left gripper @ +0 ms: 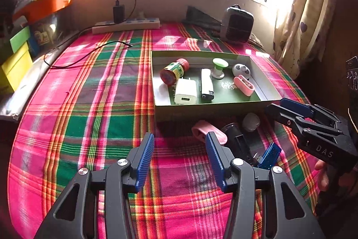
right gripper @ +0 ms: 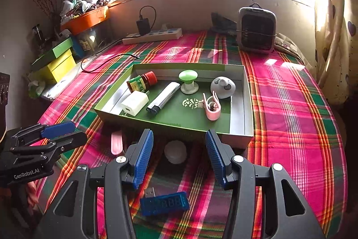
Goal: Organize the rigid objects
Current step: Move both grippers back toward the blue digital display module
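Small hard things are what this task sorts: six lie in the green box (right gripper: 241, 102), four wait on the plaid cloth (right gripper: 290, 104) in front of it. The right gripper (right gripper: 179, 156) hangs over those four, jaws apart and empty; the left gripper (left gripper: 180, 156), also apart and empty, hovers beside them. Nearest the right one is a blue USB meter (right gripper: 164, 203), with a white round case (right gripper: 175, 151) and a pink clip (right gripper: 116, 142) beyond, and a black cylinder (left gripper: 237, 138) by the left. All look light, stiff and probably slick, so the meter's long flat sides seem the best place to pinch. The left gripper reads "GenRobot.AI", the right "DAS".
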Demonstrator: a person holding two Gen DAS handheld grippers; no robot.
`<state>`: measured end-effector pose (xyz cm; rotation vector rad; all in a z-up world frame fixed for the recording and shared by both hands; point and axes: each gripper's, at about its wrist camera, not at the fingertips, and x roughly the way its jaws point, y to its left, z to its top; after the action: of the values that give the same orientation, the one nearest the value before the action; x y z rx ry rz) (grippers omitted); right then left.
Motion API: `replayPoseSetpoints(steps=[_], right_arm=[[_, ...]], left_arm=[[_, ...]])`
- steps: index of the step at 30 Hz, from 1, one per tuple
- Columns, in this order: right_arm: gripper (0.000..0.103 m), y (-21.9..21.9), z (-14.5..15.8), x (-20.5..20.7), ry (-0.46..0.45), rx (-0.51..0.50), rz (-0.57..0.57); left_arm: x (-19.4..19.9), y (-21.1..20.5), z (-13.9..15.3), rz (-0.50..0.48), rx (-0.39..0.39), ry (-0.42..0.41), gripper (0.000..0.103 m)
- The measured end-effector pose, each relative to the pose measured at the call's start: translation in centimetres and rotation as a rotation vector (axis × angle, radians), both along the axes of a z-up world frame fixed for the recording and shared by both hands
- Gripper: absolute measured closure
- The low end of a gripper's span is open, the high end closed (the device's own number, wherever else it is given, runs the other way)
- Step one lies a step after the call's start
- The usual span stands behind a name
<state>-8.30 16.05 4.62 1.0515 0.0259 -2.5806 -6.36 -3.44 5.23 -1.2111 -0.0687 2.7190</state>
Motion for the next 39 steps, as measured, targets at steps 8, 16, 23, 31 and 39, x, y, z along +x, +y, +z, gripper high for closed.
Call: replayPoseSetpoints(steps=[8, 16, 23, 31, 39], right_arm=[[0.053, 0.1, -0.9, 1.8, -0.014, -0.001, -0.005], [0.052, -0.2, -1.9, 3.7, -0.037, 0.019, -0.032], [0.042, -0.7, -2.7, 4.7, -0.05, 0.025, -0.073], [0.042, -1.1, -3.5, 4.6, -0.079, 0.032, -0.098], [0.042, 0.3, -3.6, 3.1, -0.106, 0.03, -0.217]], left_arm=[[1.2, -0.4, -0.8, 0.012, 0.01, -0.007, 0.056], [1.9, -1.1, -1.5, 0.056, 0.003, 0.004, 0.056], [2.1, -1.6, -2.1, 0.062, 0.032, -0.004, 0.056], [1.9, -1.8, -2.9, 0.048, 0.067, -0.036, 0.056], [1.6, -1.5, -3.2, 0.027, 0.071, -0.053, 0.056]])
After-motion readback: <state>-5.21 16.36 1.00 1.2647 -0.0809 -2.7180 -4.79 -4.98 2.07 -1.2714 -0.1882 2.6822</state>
